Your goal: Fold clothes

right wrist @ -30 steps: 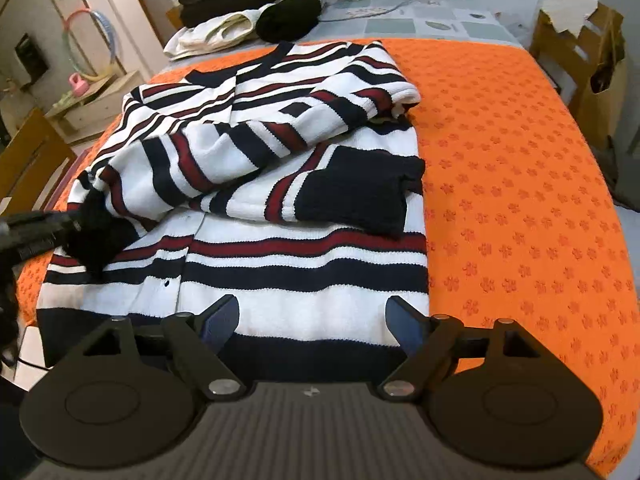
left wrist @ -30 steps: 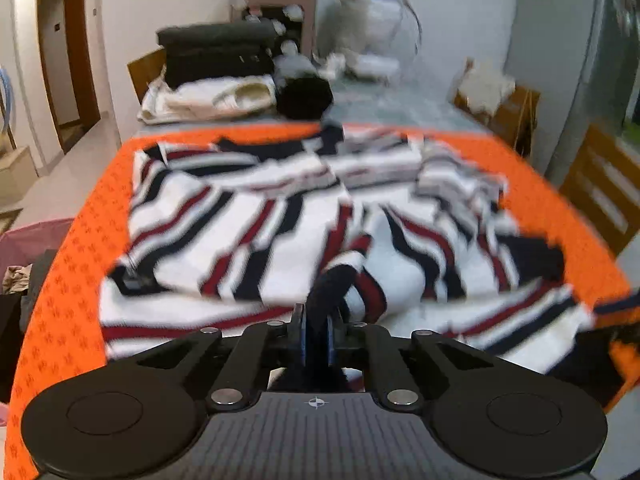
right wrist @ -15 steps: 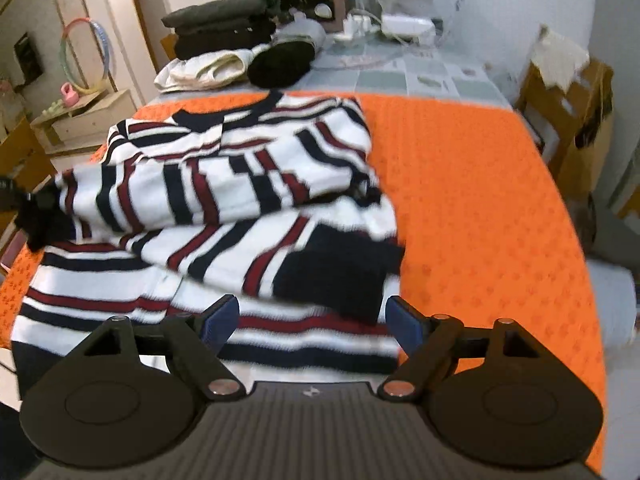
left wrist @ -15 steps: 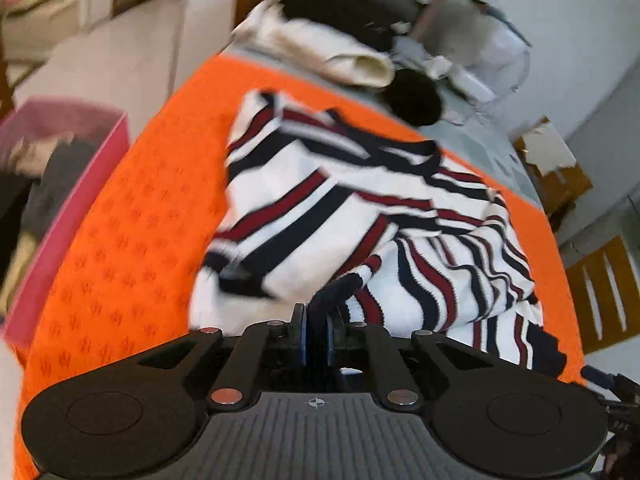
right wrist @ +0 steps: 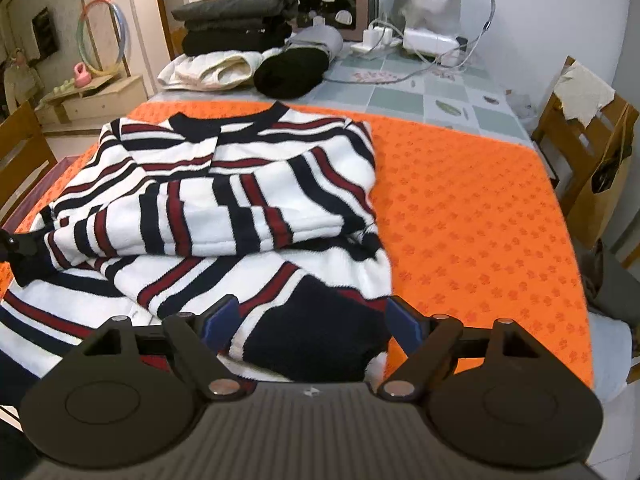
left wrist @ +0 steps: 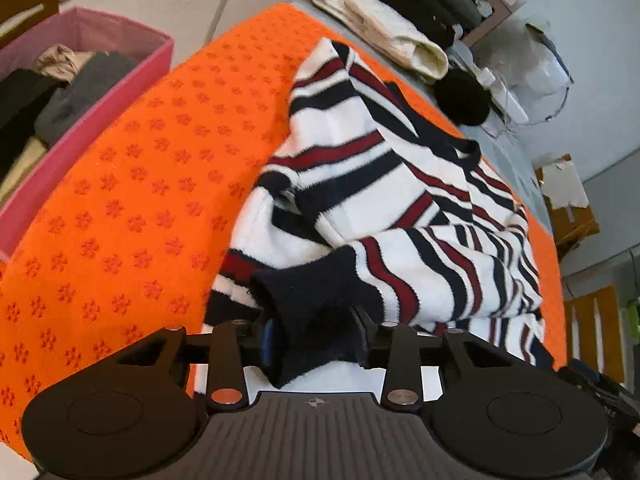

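Observation:
A white sweater with navy and red stripes lies partly folded on the orange cloth. In the left wrist view the sweater stretches away to the right. Its navy cuff sits between the jaws of my left gripper, which are opening; the cuff looks slack. In the right wrist view that gripper shows at the left edge, at the end of the sleeve laid across the body. My right gripper stands wide open over the other navy cuff, its pads apart from the fabric.
A pink bin of clothes stands beside the table on the left. Folded dark clothes, a cream garment and a black bundle sit at the far end, with chargers and cables. A wooden chair stands at the right.
My left gripper carried the sleeve cuff leftwards and rolled; its jaws went from tightly shut to parted. The sleeve now lies across the body. The right gripper came closer over the other cuff.

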